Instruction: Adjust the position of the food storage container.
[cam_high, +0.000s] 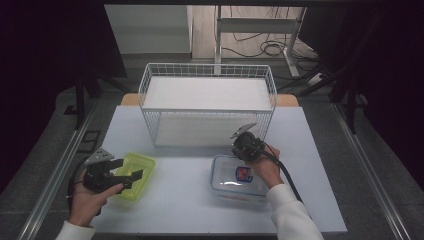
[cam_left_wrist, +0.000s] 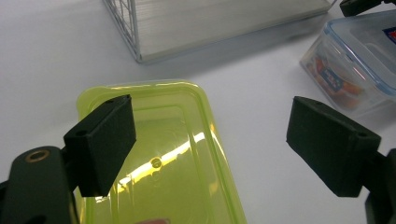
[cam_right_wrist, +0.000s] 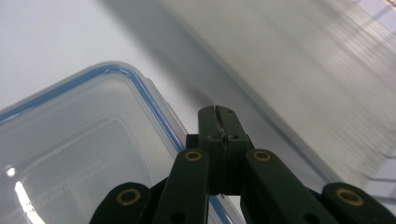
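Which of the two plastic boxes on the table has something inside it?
The clear box with the blue-edged lid, by the person's right hand. A red and blue packet shows through its wall. The yellow-green box on the left looks empty.

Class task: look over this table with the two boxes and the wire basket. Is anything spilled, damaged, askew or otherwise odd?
Nothing stands out. The green box and the clear box sit flat with lids on, in front of the upright wire basket. No spill or damage shows on the table.

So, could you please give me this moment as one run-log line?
left gripper: open, over green lidded container | right gripper: shut, empty, above clear blue-rimmed container | wire basket: behind both
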